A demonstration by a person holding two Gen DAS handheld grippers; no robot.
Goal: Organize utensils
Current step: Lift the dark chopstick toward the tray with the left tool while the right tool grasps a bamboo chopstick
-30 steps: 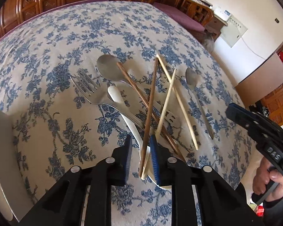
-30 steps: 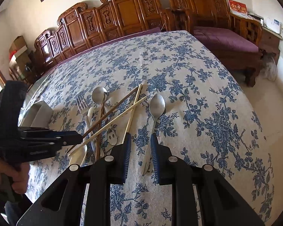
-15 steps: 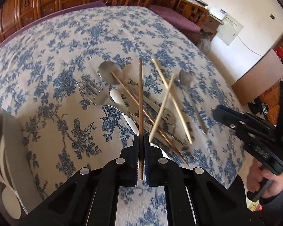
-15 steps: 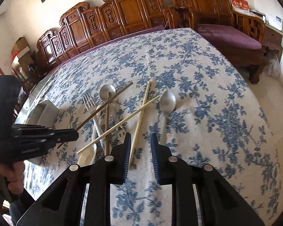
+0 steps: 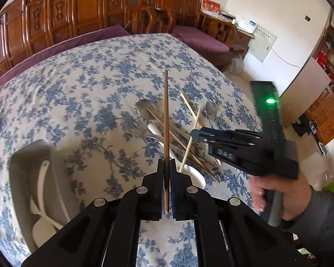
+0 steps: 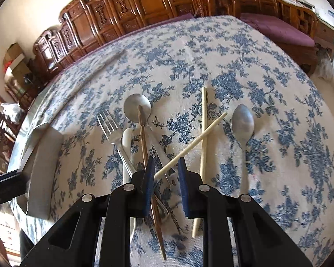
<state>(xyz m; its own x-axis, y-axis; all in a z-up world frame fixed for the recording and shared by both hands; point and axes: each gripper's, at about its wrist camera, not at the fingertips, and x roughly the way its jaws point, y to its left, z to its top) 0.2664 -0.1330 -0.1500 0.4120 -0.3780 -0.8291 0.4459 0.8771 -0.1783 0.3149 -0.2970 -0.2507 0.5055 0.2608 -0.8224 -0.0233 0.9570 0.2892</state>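
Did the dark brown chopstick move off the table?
Yes. The dark chopstick, clamped in the left gripper, has gone up off the pile; its tip now points past the metal spoon it used to lie beside.

Free room: the far half of the tabletop point(image 6: 211, 44) lies bare, as does the strip right of the lone steel spoon point(image 6: 242, 124). Obstacles: the crossed pale chopsticks point(image 6: 203, 133), fork point(image 6: 113, 133) and round spoon point(image 6: 137, 108) crowd the near centre; the metal tray point(image 5: 29, 155) stands at the left edge.
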